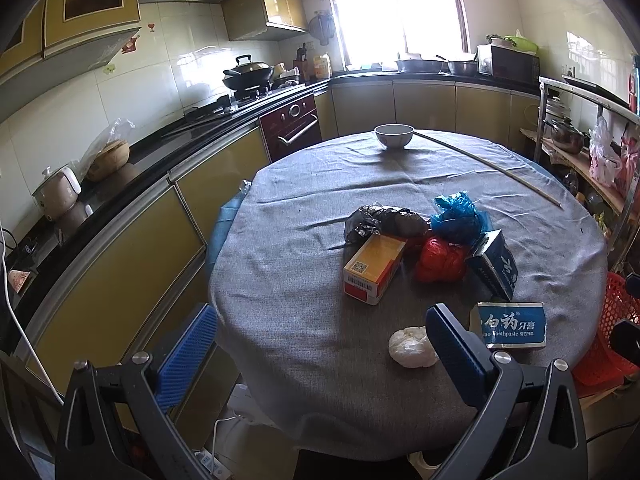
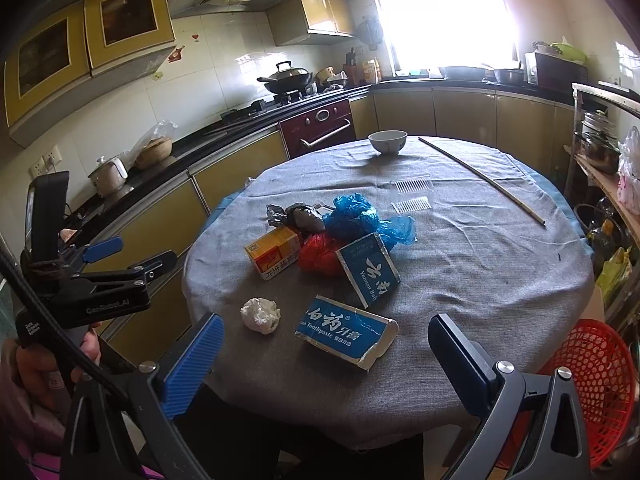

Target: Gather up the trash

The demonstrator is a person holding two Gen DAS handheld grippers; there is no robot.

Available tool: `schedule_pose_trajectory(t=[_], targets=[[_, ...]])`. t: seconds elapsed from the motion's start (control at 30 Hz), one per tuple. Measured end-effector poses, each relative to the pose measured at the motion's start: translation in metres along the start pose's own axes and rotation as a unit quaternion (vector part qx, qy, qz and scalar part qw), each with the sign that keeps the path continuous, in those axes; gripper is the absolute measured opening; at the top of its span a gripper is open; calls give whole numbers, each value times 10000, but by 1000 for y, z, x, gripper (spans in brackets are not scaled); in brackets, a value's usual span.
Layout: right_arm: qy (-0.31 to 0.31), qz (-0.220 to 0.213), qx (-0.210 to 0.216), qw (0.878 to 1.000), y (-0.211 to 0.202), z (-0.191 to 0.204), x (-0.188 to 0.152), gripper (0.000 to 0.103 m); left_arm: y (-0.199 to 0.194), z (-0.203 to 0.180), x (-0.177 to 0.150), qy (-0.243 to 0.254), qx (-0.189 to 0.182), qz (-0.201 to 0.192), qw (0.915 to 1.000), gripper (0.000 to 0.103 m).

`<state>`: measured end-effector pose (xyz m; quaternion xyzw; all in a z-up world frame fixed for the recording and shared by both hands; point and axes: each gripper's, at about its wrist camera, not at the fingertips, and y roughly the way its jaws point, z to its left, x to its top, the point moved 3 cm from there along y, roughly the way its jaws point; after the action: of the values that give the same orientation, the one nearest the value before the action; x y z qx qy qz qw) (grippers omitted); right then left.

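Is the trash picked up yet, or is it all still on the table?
Nothing looks done yet. Both the left gripper and right gripper are open and hold nothing. Still on the table: the crumpled white paper, two blue toothpaste boxes, the orange box, and the red bag, blue bag and dark wrapper. What I can see of the red basket looks empty.
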<state>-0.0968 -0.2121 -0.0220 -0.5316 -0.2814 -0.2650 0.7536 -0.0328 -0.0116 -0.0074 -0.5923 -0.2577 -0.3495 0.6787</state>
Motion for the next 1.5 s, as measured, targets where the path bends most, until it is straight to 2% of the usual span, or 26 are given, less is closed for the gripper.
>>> schedule_pose_trajectory(t=[0.27, 0.47, 0.6, 0.9, 1.17, 1.23, 1.27, 1.37, 1.43, 1.5], targets=[[-5, 130, 14, 9999, 13, -2, -1, 103, 16, 1, -6, 1, -13, 178, 9998, 103], [-74, 392, 51, 9992, 45, -13, -3, 102, 53, 7, -22, -161, -349, 825, 9959, 103], [-44, 708, 339, 9969, 73, -24, -6, 94, 73, 9, -29, -219, -541, 1156, 9916, 103], [-917, 1173, 835, 9853, 115, -27, -12, 94, 100, -7, -32, -240, -1388, 1807, 9734, 103], [-1669, 1539, 920, 9695, 141, -19, -19, 94, 107, -33, -23, -72, -1759, 1937, 9651, 101], [-1703, 1614, 992, 9670, 146, -17, -22, 86, 109, -39, -23, -21, -1845, 1980, 9627, 92], [-1684, 1649, 1077, 9658, 147, -16, -23, 78, 109, -40, -24, -2, -1899, 2008, 9610, 90], [-1714, 1558, 1048, 9671, 147, -13, -27, 76, 116, -46, -28, 90, -1958, 2144, 9569, 77], [-1640, 1505, 1074, 9690, 144, -13, -30, 75, 121, -47, -32, 76, -1996, 2271, 9532, 64], [-1540, 1457, 1140, 9706, 139, -14, -32, 74, 125, -46, -34, -11, -2106, 2378, 9482, 60]])
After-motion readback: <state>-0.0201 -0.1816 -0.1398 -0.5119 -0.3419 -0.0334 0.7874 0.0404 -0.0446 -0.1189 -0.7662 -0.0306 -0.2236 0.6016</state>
